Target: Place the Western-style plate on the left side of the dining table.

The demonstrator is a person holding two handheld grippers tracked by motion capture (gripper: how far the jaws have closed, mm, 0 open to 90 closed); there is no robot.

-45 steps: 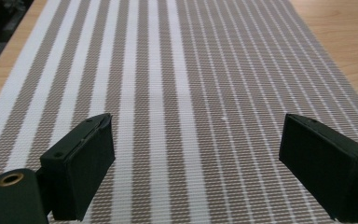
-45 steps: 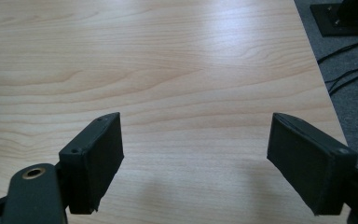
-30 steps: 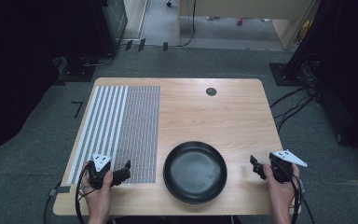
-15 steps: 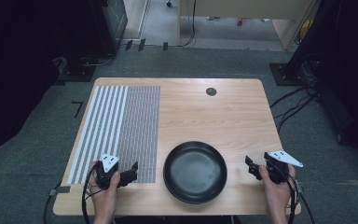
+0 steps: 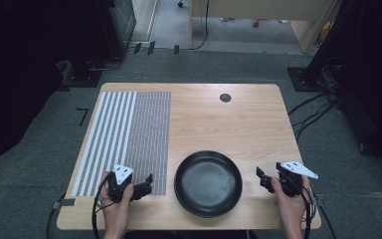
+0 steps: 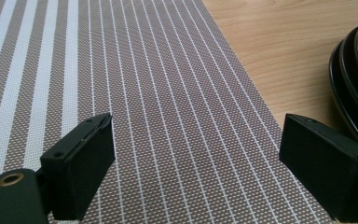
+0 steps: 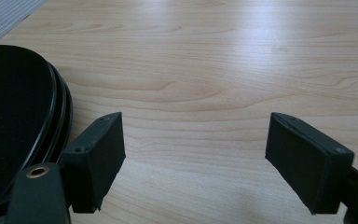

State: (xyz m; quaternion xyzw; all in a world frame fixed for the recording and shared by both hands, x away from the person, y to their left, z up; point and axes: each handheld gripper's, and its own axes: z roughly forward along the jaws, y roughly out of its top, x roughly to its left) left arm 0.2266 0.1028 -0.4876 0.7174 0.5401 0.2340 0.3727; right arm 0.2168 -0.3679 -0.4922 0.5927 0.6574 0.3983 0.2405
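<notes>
High view is showing the black pan [image 5: 208,183] sitting near my edge of the wooden table [image 5: 229,124], and I am placing everything by that pan. I am holding my left gripper [image 5: 146,185] just to its left, over the near corner of the striped mat [image 5: 129,134], with its 2 jaws spread wide and gripping nothing. I am holding my right gripper [image 5: 260,178] just to the pan's right, over bare wood, its 2 jaws also wide apart and empty. Neither gripper is touching the pan's rim.
</notes>
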